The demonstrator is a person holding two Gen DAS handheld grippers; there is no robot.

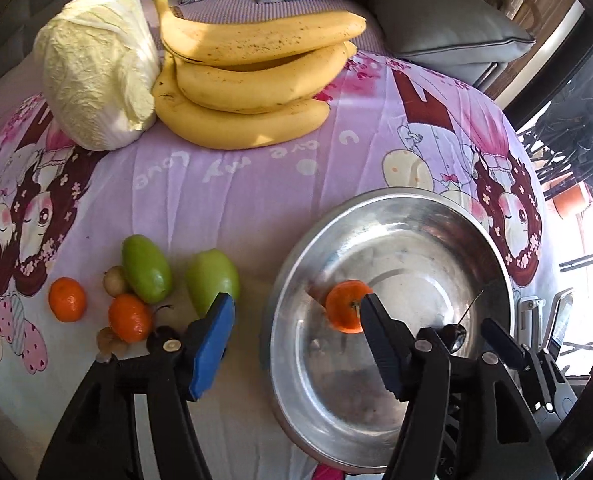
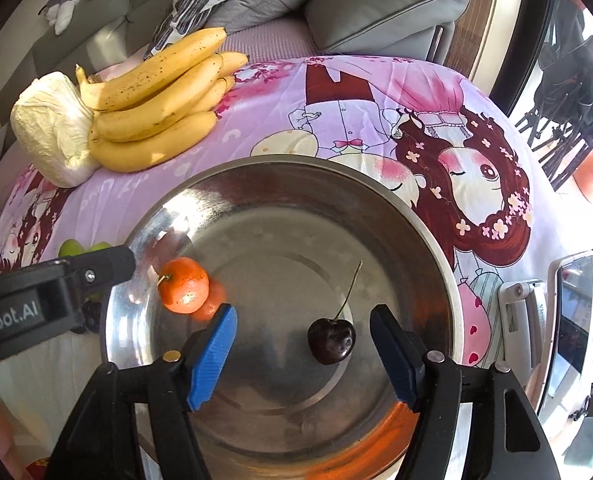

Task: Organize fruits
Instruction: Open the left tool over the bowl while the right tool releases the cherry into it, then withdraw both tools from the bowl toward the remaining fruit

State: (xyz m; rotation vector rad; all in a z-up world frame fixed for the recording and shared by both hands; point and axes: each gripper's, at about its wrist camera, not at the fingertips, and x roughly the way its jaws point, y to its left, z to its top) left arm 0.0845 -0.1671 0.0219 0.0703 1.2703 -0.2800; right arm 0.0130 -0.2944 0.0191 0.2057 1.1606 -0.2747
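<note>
A steel bowl (image 1: 292, 280) (image 2: 416, 216) stands on the pink cloth and holds a mandarin (image 1: 342, 304) (image 2: 183, 285) and a dark cherry (image 2: 331, 340) with its stem up. My left gripper (image 1: 296, 312) is open and empty, above the bowl's left rim. My right gripper (image 2: 303, 328) is open and empty over the bowl, the cherry between its fingers. On the cloth left of the bowl lie two green fruits (image 1: 146, 268) (image 1: 212, 280), two more mandarins (image 1: 67, 299) (image 1: 130, 318) and small pale fruits (image 1: 114, 280).
A bunch of bananas (image 1: 252, 76) (image 2: 156, 108) and a pale cabbage (image 1: 96, 64) (image 2: 52, 128) lie at the far side of the cloth. Grey cushions (image 1: 448, 24) sit behind. A phone on a stand (image 2: 568, 320) is right of the bowl.
</note>
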